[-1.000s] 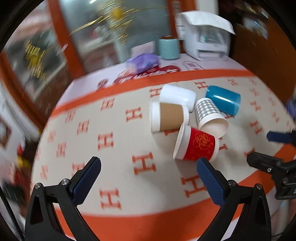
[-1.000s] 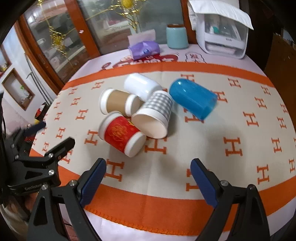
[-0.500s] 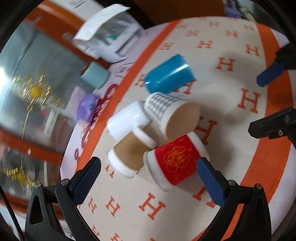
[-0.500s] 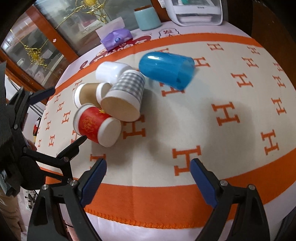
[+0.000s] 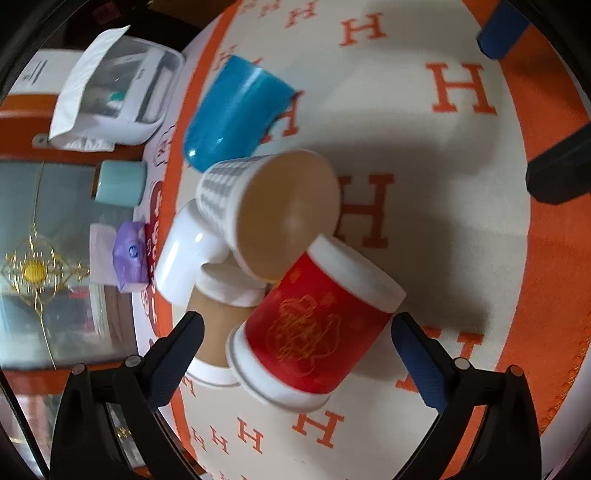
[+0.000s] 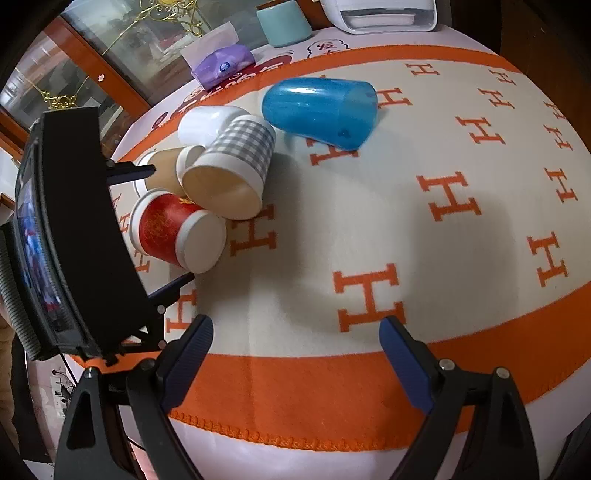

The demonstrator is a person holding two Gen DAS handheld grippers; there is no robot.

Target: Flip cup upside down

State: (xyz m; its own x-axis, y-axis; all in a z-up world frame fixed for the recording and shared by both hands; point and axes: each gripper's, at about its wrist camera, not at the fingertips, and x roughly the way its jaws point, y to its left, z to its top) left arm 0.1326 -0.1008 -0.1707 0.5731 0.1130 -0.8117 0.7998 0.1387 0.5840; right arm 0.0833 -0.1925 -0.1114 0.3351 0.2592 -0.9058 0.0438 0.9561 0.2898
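Several cups lie on their sides in a cluster on the orange-and-cream H-pattern cloth (image 6: 369, 229): a red paper cup (image 5: 314, 328) (image 6: 173, 229), a grey checked cup (image 5: 266, 206) (image 6: 236, 166), a brown cup (image 5: 218, 332) (image 6: 162, 173), a white cup (image 5: 184, 254) (image 6: 207, 122) and a blue plastic cup (image 5: 236, 110) (image 6: 321, 110). My left gripper (image 5: 297, 332) is open, rolled sideways, its jaws on either side of the red cup without touching. My right gripper (image 6: 295, 343) is open and empty above the cloth's near orange border.
A white appliance (image 5: 110, 85) (image 6: 384, 14), a pale teal canister (image 5: 118, 182) (image 6: 284, 20) and a purple tissue pack (image 5: 129, 254) (image 6: 225, 66) stand at the table's far side by a glass cabinet. The left gripper's body (image 6: 66, 229) fills the right wrist view's left side.
My left gripper has rolled sideways and closed in on the red cup, which now lies between its open jaws. My right gripper has drifted slightly; the cups have not moved.
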